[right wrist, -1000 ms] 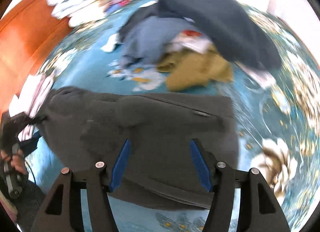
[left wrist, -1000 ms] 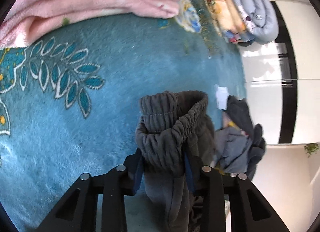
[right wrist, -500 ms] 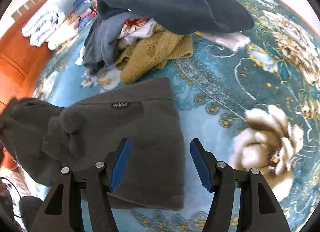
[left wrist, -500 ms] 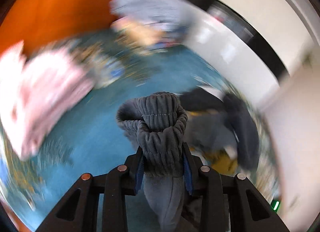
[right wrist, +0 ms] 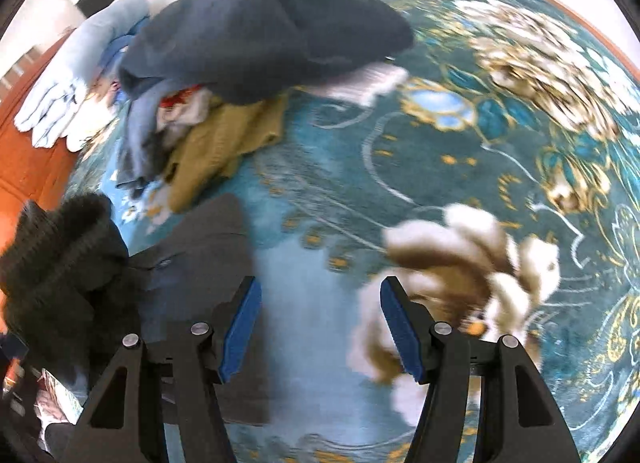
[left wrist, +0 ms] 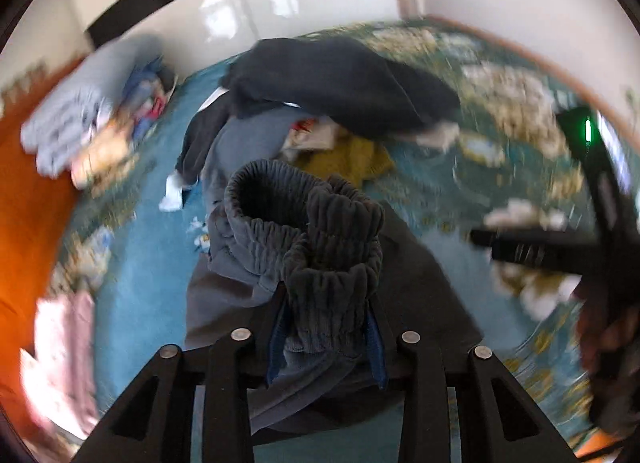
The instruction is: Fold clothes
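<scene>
My left gripper is shut on the ribbed elastic waistband of dark grey pants and holds it bunched above the blue patterned bedspread. The rest of the pants lies flat on the bed below. In the right wrist view the same pants lie at the left, with the bunched waistband raised. My right gripper is open and empty above the bedspread, just right of the pants' edge.
A pile of unfolded clothes, dark navy on top with mustard yellow beneath, lies behind the pants. Folded light blue bedding sits at the far left. Pink folded cloth lies at the near left. The right gripper's body shows at the right.
My left gripper has swung round with the waistband, from facing the pink cloth to facing the clothes pile. My right gripper has moved right, off the pants, and stays open.
</scene>
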Demonstrator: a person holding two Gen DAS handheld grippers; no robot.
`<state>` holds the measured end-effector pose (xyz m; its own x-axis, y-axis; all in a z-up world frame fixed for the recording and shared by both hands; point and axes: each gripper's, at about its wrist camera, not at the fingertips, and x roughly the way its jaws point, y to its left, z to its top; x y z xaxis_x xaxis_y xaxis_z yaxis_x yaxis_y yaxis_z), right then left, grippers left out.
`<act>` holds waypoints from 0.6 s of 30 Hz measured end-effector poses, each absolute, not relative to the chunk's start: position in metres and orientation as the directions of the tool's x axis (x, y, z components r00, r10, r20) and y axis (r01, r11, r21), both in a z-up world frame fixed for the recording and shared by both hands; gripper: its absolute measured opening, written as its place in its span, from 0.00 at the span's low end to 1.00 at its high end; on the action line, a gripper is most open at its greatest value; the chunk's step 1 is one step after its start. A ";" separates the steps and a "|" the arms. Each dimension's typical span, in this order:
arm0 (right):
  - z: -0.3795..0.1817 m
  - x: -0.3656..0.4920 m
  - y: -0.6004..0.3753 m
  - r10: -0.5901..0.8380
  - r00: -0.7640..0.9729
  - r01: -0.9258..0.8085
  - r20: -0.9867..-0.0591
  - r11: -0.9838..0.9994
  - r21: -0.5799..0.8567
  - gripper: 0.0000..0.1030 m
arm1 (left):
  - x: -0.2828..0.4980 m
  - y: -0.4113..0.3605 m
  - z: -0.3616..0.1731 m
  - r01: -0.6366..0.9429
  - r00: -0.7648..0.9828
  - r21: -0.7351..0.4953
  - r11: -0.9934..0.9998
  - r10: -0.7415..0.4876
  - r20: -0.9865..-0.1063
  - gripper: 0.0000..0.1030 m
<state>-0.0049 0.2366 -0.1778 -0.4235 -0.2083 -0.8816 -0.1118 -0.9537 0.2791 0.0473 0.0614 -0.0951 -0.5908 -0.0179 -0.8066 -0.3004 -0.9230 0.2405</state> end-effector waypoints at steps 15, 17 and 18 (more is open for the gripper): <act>-0.158 -0.005 0.230 -0.491 -0.427 0.006 -0.759 -0.841 0.541 0.62 | 0.047 -0.069 -0.059 0.030 -0.606 -0.286 -0.958 0.210 -0.767 0.67; -0.152 -0.006 0.222 -0.585 -0.407 0.055 -0.701 -0.782 0.621 0.62 | 0.043 -0.101 -0.075 0.180 -0.579 -0.256 -0.950 0.108 -0.808 0.68; -0.151 -0.006 0.215 -0.624 -0.386 0.077 -0.679 -0.756 0.651 0.62 | 0.042 -0.114 -0.087 0.246 -0.544 -0.236 -0.940 0.067 -0.836 0.68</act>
